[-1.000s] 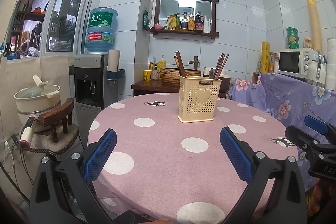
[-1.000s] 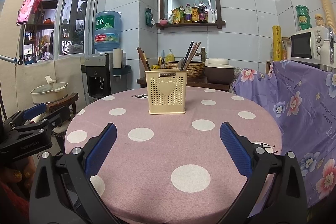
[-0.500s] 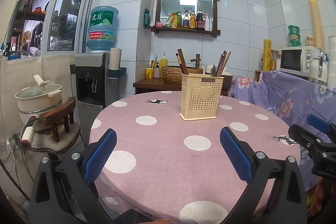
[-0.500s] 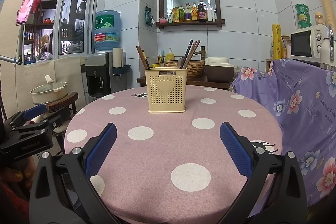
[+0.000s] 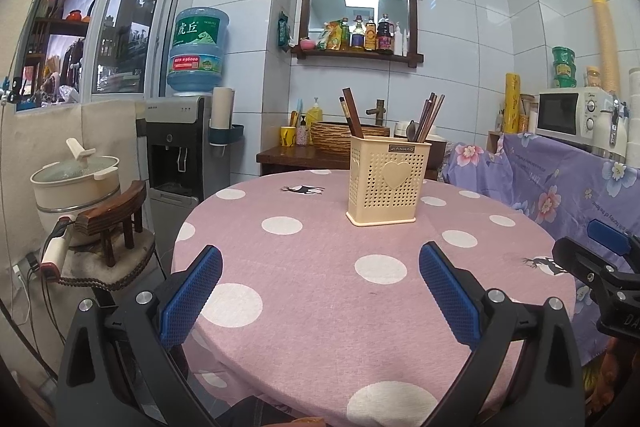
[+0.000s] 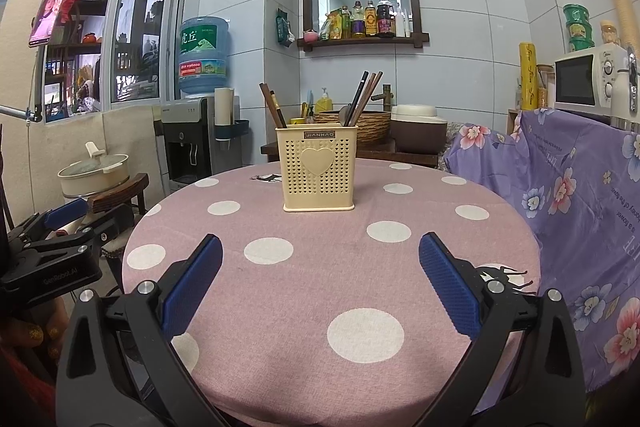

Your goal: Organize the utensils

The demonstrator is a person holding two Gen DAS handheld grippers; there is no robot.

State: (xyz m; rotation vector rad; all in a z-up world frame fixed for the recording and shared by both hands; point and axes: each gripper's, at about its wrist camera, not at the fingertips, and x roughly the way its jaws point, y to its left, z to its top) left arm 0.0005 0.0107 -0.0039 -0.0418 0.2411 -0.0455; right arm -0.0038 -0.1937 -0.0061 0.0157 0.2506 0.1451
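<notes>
A cream perforated plastic utensil basket (image 6: 318, 169) with a raised heart stands upright on the round table under its pink woven cloth with white dots (image 6: 352, 279). Dark wooden chopsticks (image 6: 366, 97) lean inside in two clusters. The left gripper (image 5: 320, 289) and right gripper (image 6: 320, 283) hover spread wide, empty, well short of it.

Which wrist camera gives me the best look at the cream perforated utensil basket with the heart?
The right wrist view: the cream perforated plastic utensil basket faces it square-on, near centre. The left wrist view shows that basket right of centre and turned, with one side wall visible.
</notes>
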